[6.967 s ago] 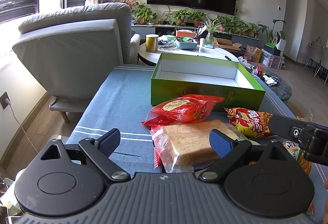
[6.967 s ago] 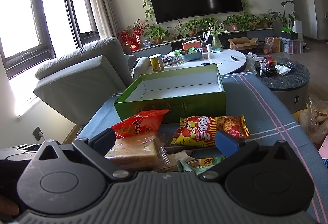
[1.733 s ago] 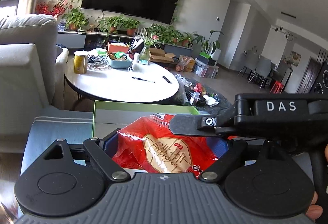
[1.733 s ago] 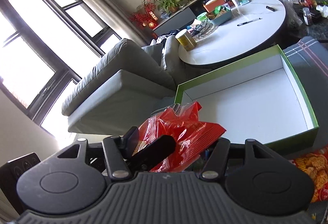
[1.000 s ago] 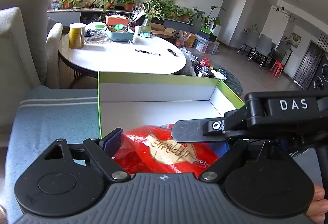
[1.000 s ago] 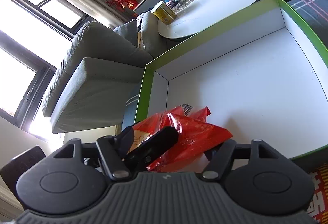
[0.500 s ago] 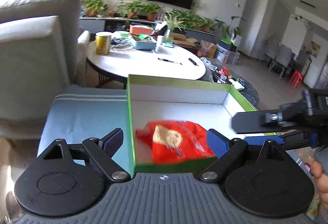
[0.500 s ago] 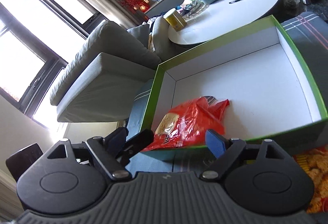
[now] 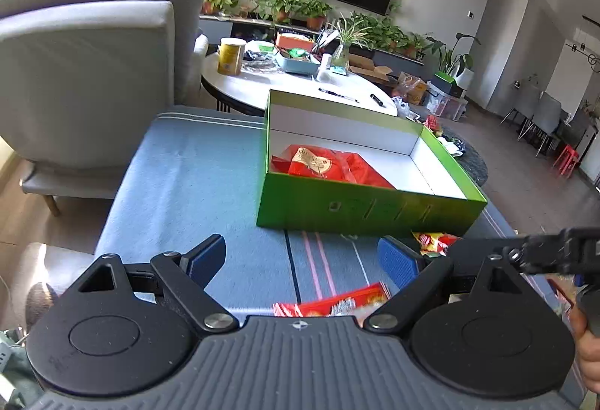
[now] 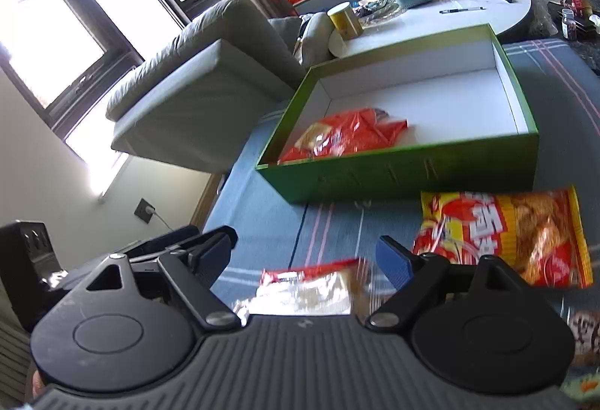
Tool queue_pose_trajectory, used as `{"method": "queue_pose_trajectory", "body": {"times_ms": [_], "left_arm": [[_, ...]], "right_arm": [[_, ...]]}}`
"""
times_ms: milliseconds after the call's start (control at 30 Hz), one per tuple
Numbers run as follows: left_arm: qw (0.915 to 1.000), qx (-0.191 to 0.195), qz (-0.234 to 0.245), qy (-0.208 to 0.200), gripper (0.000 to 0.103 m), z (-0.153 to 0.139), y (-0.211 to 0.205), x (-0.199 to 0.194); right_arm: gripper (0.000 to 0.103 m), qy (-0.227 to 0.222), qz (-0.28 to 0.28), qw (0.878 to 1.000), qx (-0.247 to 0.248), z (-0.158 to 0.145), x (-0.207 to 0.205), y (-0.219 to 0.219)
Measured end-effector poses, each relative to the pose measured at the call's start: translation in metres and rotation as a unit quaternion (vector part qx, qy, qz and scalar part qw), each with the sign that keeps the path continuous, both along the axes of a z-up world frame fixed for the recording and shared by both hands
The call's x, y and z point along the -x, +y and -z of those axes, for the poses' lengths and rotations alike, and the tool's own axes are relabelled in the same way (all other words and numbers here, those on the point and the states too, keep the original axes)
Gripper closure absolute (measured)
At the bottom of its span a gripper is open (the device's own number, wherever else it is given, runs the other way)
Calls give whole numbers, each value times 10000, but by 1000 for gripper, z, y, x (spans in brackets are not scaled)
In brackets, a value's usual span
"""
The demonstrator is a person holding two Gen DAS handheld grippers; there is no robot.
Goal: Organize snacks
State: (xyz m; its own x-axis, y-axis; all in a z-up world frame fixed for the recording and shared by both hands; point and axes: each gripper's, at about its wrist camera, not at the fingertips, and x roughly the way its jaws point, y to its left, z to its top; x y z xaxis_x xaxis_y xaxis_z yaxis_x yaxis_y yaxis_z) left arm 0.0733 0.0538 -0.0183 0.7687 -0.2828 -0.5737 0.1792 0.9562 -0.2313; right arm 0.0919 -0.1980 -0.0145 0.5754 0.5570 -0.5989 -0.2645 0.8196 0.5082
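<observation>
A red snack bag [image 9: 326, 166] lies in the near left corner of the green box [image 9: 367, 207]; it also shows in the right wrist view [image 10: 345, 136], inside the box [image 10: 412, 170]. My left gripper [image 9: 300, 260] is open and empty, pulled back in front of the box above the blue cloth. My right gripper [image 10: 303, 256] is open and empty, above a clear bread bag with a red edge [image 10: 311, 286]. A yellow-red snack bag [image 10: 506, 233] lies to the right, in front of the box. The bread bag's red edge also shows in the left wrist view [image 9: 333, 303].
A grey armchair [image 9: 86, 65] stands to the left. A white round table [image 9: 292, 87] with a yellow can [image 9: 230, 55], pens and clutter is behind the box. More snack packets [image 10: 585, 335] lie at the right edge.
Both grippers let go of the red bag, which now lies in the box, and drew back toward me. The bread bag and yellow-red bag have come into view.
</observation>
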Motion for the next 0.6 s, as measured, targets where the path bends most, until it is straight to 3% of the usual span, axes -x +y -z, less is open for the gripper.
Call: {"method": "queue_pose_trajectory", "body": {"times_ms": [367,600], "left_arm": [[9988,-188,170,421,16,11,-18,44],[9975,-190,136,666,16,20,-22,53]], "right_arm": [[2,172,90,9998,57,19,21,1],[18,287,-27,9996,-19,24,33,3]]}}
